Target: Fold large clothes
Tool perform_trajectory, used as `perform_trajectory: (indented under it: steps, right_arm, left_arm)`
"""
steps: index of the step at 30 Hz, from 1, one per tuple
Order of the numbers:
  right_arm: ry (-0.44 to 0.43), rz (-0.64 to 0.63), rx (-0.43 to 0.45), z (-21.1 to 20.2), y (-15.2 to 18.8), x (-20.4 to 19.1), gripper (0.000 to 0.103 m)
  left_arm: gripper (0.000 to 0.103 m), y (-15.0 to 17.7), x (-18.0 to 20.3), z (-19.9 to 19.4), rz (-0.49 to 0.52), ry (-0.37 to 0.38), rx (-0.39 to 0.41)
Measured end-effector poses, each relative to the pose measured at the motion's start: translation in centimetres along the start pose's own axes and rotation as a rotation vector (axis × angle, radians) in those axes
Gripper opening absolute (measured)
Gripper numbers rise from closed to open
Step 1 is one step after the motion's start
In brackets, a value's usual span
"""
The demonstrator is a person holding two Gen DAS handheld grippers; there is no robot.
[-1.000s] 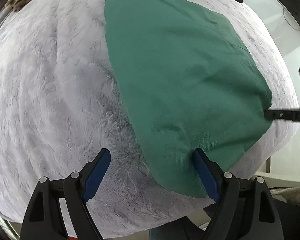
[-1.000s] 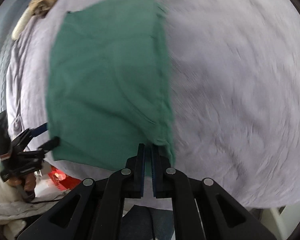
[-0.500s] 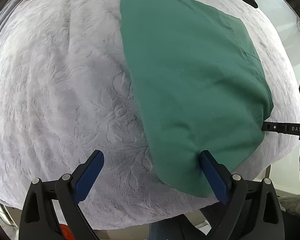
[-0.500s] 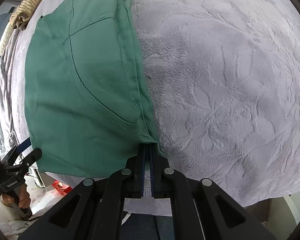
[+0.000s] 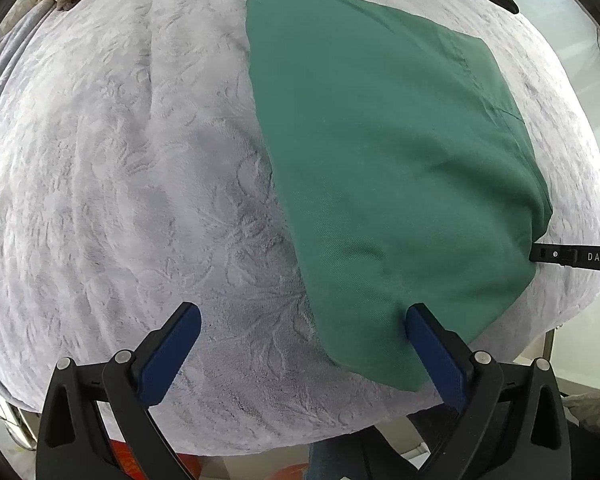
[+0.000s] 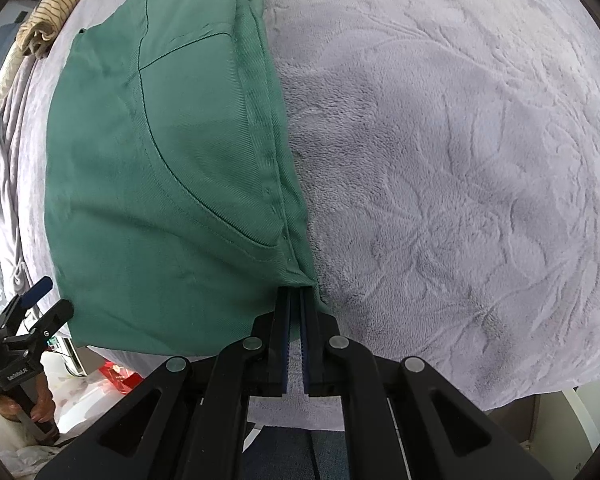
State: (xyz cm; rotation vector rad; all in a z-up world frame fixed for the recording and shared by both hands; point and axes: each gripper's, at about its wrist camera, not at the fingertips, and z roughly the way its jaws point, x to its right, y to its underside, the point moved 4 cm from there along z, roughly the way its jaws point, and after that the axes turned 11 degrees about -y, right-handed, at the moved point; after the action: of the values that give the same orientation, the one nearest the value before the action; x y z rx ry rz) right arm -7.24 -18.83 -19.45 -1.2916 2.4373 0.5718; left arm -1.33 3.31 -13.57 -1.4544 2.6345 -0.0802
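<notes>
Your left gripper [image 5: 300,320] is pointing down over the bed with its jaws opening wide; the right blue pad [image 5: 436,356] is sitting over the near corner of the green garment [image 5: 388,168], the left pad over bare blanket, and neither is pressing on the cloth. Your right gripper [image 6: 295,300] is pinching the garment's near edge, its jaws pressed almost together with a fold of green fabric caught at the tips (the seam and a curved pocket line are running away from that point). You are seeing the garment lying folded and mostly flat on the grey embossed blanket [image 5: 120,168], with one long edge running up the middle of the bed. In the right wrist view your left gripper [image 6: 40,308] is showing at the lower left, a hand wrapped round its handle. Farther off, a striped beige cloth [image 6: 48,20] is lying bunched at the far edge of the bed, well apart from the garment.
</notes>
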Motion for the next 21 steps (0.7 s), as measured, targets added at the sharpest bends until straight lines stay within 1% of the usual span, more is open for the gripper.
perform_trajectory:
  steps: [2, 3, 5, 6, 7, 10, 13, 14, 15, 16, 17, 19, 20, 21]
  right_arm:
    - [0.006, -0.008, 0.0, -0.2, 0.0, -0.1, 0.004]
    - [0.01, -0.011, -0.001, -0.7, -0.6, 1.0, 0.004]
    - [0.023, -0.013, 0.002, -0.9, -0.3, 1.4, 0.004]
    - [0.037, -0.01, 0.005, -1.1, -0.3, 1.6, 0.007]
    - [0.07, 0.003, 0.01, -1.4, -0.2, 2.1, 0.008]
    - [0.02, 0.041, 0.069, -3.2, -0.2, 2.5, 0.01]
    - [-0.056, 0.032, 0.171, -6.0, -0.8, 1.7, 0.011]
    - [-0.077, 0.031, 0.199, -6.6, -1.2, 1.4, 0.02]
    - [-0.098, 0.035, 0.226, -7.2, -1.6, 1.1, 0.039]
    - [-0.129, 0.041, 0.25, -7.6, -2.2, 0.8, 0.049]
    - [-0.152, 0.045, 0.26, -7.7, -2.7, 0.7, 0.054]
    - [-0.173, 0.05, 0.244, -7.0, -4.1, 0.1, 0.054]
    - [-0.168, 0.049, 0.227, -6.3, -4.7, 0.0, 0.05]
    - [-0.157, 0.047, 0.209, -5.6, -5.0, -0.2, 0.04]
  left_arm:
    - [0.103, -0.1, -0.5, -0.3, -0.009, -0.002, 0.009]
    - [0.103, -0.2, -0.7, -0.5, -0.021, 0.007, 0.015]
    - [0.103, -0.3, -1.2, -0.6, -0.049, 0.033, 0.004]
    - [0.103, -0.2, -1.5, -0.6, -0.058, 0.037, -0.008]
    - [0.103, -0.3, -1.7, -0.5, -0.064, 0.019, -0.017]
    - [0.103, -0.6, -2.2, -0.8, -0.064, -0.023, -0.01]
    - [0.103, -1.2, -2.6, -1.4, -0.078, -0.04, 0.003]
    - [0.103, -1.4, -2.9, -1.4, -0.083, -0.045, 0.003]
    - [0.103, -1.7, -3.1, -1.5, -0.095, -0.053, 0.002]
    - [0.103, -2.0, -3.2, -1.6, -0.103, -0.053, 0.001]
    - [0.103, -2.3, -3.3, -1.7, -0.111, -0.05, -0.002]
    - [0.103, -2.9, -3.4, -1.9, -0.118, -0.049, -0.009]
    - [0.103, -3.3, -3.4, -2.0, -0.12, -0.051, -0.009]
    - [0.103, -3.0, -2.7, -2.0, -0.121, -0.056, -0.007]
